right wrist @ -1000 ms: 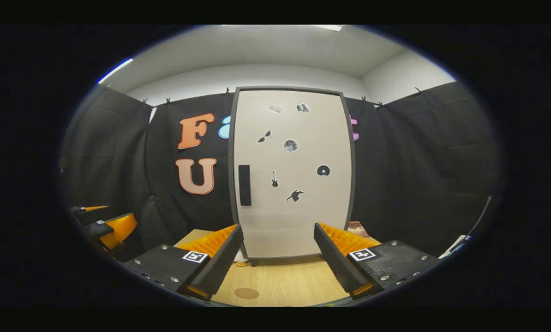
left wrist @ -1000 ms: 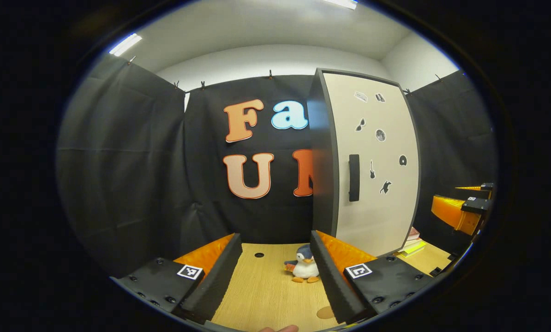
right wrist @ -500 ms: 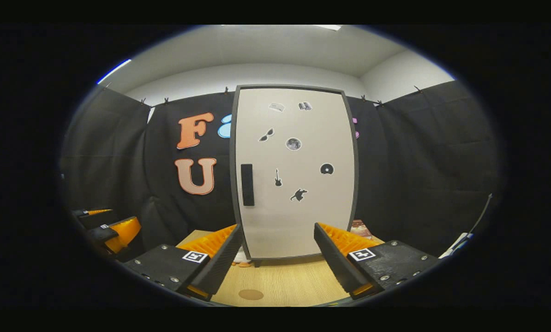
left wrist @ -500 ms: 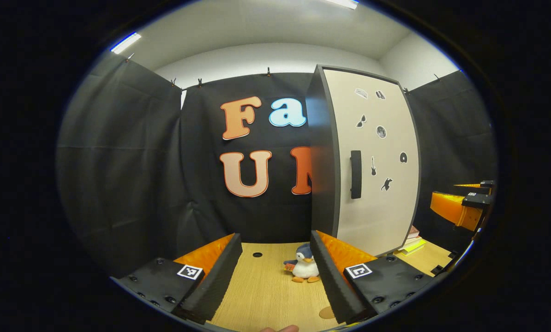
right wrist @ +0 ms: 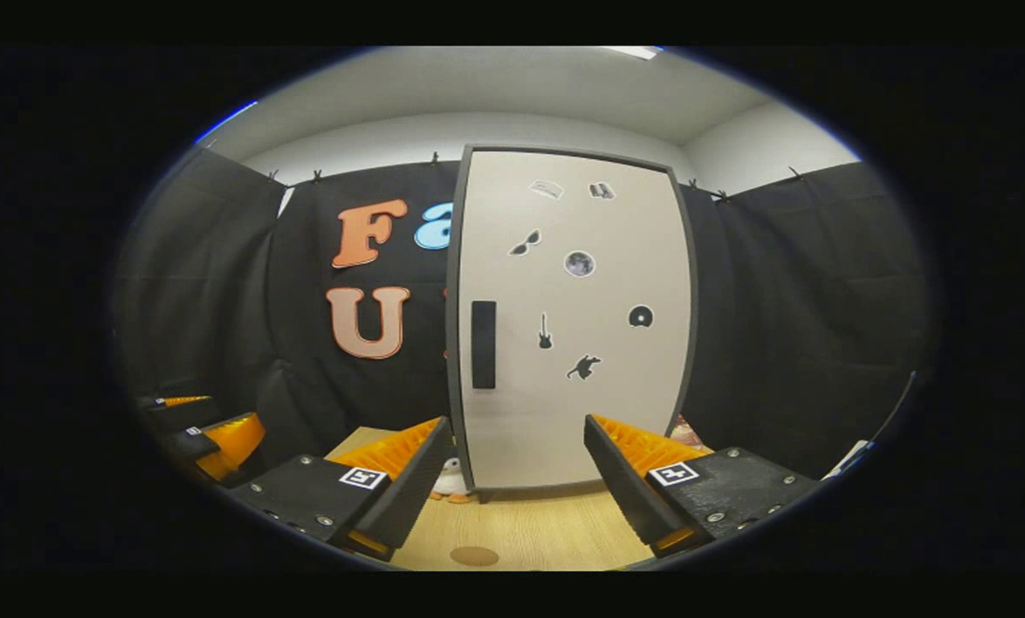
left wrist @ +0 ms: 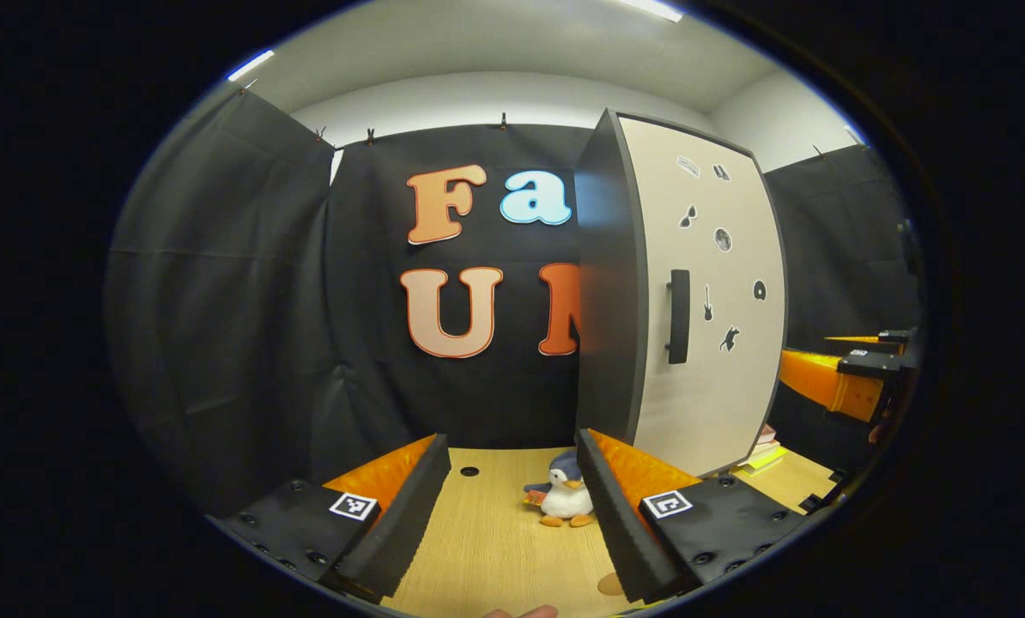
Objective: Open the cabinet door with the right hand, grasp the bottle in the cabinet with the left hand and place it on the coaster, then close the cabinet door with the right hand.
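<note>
**Both Jaws Spread, Cabinet Door Shut**

Jaws of left gripper [left wrist: 512,506]: spread wide, nothing between them but bare wooden table [left wrist: 495,549]. Jaws of right gripper [right wrist: 517,481]: likewise spread wide, gripping nothing, well short of the door.

Left gripper view:
- Cabinet [left wrist: 603,283] at 2 o'clock, seen obliquely, dark side panel toward the camera, standing on the table.
- Cabinet door [left wrist: 710,343] shut; black vertical handle [left wrist: 678,316] near its left edge; small dark stickers [left wrist: 723,239] scattered over the pale panel.
- Toy penguin [left wrist: 561,502] upright on the table at 5 o'clock, just beside the inner face of the right-hand finger.
- Coaster [left wrist: 611,584], brown and round, flat on the table at 5 o'clock, partly hidden behind that finger.
- Books [left wrist: 761,455] stacked at the foot of the cabinet, 4 o'clock.
- Right gripper at 3 o'clock, orange and black, level with the lower half of the door.
- Fingertip [left wrist: 521,612] at the bottom edge.

Right gripper view:
- Door facing the camera at 12 o'clock, handle at 11 o'clock.
- Coaster at 6 o'clock, between the fingers.
- Left gripper at 8 o'clock.

Bottle: hidden, cannot tell its place.
</note>
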`<state>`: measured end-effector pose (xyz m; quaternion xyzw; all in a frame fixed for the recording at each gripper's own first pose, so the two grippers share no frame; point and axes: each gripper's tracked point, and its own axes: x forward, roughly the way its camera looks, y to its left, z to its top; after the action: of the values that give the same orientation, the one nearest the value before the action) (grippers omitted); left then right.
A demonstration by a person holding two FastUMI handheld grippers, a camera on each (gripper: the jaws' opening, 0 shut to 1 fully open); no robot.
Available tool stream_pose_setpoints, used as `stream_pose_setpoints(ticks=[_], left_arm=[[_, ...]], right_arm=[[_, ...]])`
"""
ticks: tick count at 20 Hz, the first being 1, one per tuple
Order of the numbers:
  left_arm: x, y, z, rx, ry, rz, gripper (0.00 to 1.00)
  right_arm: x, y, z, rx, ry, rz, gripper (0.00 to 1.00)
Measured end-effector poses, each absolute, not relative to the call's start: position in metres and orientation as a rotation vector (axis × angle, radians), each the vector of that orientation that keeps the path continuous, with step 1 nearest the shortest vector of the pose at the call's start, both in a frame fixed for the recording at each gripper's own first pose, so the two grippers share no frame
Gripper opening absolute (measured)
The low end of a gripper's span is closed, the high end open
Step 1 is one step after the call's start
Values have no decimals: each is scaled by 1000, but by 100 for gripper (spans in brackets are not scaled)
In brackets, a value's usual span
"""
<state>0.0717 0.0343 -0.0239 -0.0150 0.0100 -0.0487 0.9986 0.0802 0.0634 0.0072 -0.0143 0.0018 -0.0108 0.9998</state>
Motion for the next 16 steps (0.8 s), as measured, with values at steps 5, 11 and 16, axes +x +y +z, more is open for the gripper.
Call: stream_pose_setpoints(ticks=[5, 11, 16], left_arm=[[82, 61, -25, -55, 8, -68, 97], [101, 90, -34, -47, 30, -8, 97], [121, 109, -41, -20, 48, 50, 97]], right_arm=[[129, 86, 27, -32, -23, -2, 95], [188, 109, 44, -45, -45, 38, 99], [238, 107, 48, -5, -52, 34, 95]])
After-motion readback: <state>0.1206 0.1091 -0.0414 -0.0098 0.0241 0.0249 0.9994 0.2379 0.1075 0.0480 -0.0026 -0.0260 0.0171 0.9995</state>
